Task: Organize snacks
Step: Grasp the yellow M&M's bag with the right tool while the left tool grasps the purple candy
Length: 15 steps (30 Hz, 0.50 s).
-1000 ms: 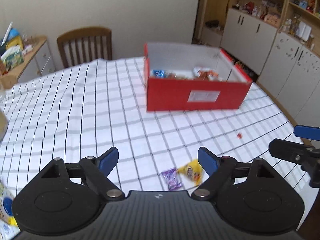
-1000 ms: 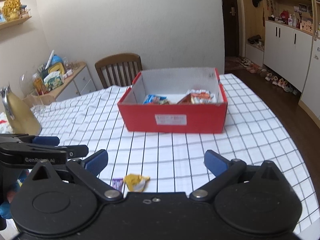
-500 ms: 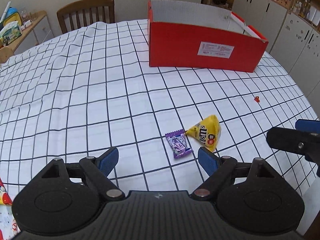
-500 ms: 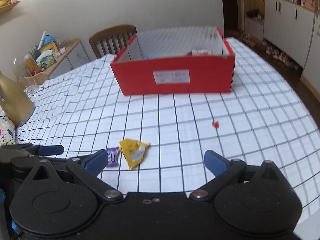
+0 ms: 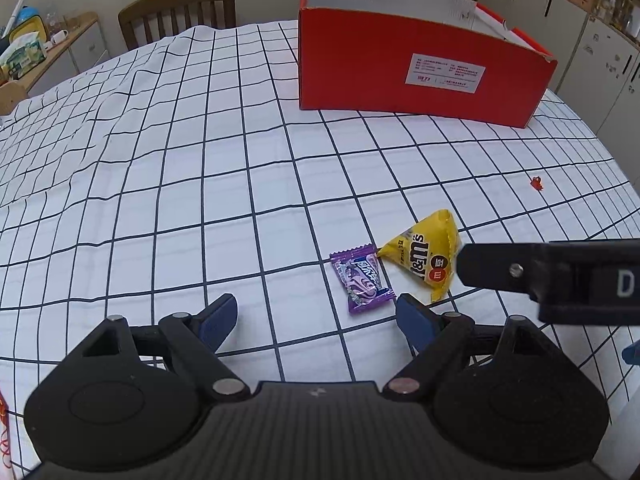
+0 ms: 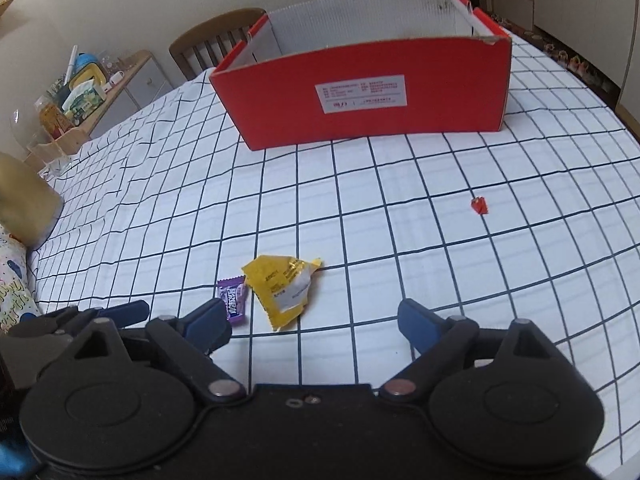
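Both the left tongs [image 5: 316, 316] and right tongs [image 6: 312, 320] gaped apart above the purple candy [image 5: 361, 282] and yellow M&M's packet [image 5: 426, 258].

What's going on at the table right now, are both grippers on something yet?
Not yet. A person holds two grippers low over the checked tablecloth, both open and empty. The left gripper sits just short of the purple candy, and the right gripper faces the yellow M&M's pouch lying beside it. Both snacks lie loose on the cloth. The red box stands farther back, and a small red scrap lies off to the right.
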Each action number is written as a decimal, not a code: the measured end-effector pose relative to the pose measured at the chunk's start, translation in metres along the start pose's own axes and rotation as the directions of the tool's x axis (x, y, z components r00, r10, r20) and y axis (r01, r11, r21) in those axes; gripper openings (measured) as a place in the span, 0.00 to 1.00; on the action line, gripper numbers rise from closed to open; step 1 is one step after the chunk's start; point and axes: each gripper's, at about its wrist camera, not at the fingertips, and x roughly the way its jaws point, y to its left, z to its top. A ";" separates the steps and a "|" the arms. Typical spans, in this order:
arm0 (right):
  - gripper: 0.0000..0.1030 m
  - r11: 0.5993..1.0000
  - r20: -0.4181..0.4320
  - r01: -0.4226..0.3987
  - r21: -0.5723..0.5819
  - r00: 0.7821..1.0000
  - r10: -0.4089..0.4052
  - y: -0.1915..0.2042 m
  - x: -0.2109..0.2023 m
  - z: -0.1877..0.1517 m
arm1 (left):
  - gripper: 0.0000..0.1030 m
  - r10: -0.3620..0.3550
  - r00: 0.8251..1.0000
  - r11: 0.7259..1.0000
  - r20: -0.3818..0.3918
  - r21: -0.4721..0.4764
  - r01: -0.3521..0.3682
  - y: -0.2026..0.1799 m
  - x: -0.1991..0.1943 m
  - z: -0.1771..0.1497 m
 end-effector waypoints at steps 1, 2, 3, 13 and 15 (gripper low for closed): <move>0.84 1.000 -0.006 -0.006 0.000 1.000 0.006 0.001 0.002 0.001 | 0.84 0.000 1.000 1.000 -0.002 0.000 0.000 -0.001 0.002 0.000; 0.84 1.000 -0.013 -0.016 0.004 1.000 0.016 0.002 0.004 0.002 | 0.84 0.003 1.000 1.000 -0.002 0.000 -0.003 -0.002 0.003 0.000; 0.83 1.000 -0.020 -0.029 0.008 0.999 0.029 0.004 0.006 0.003 | 0.84 0.002 1.000 1.000 0.000 0.000 -0.002 -0.002 0.003 0.000; 0.66 0.999 -0.071 -0.032 0.001 0.997 0.032 0.013 0.031 0.015 | 0.82 -0.016 1.000 1.000 0.013 0.004 0.016 -0.009 0.010 0.008; 0.62 0.999 -0.079 -0.035 -0.001 0.996 0.035 0.014 0.033 0.016 | 0.70 -0.028 1.000 1.000 0.007 0.015 0.027 -0.011 0.011 0.008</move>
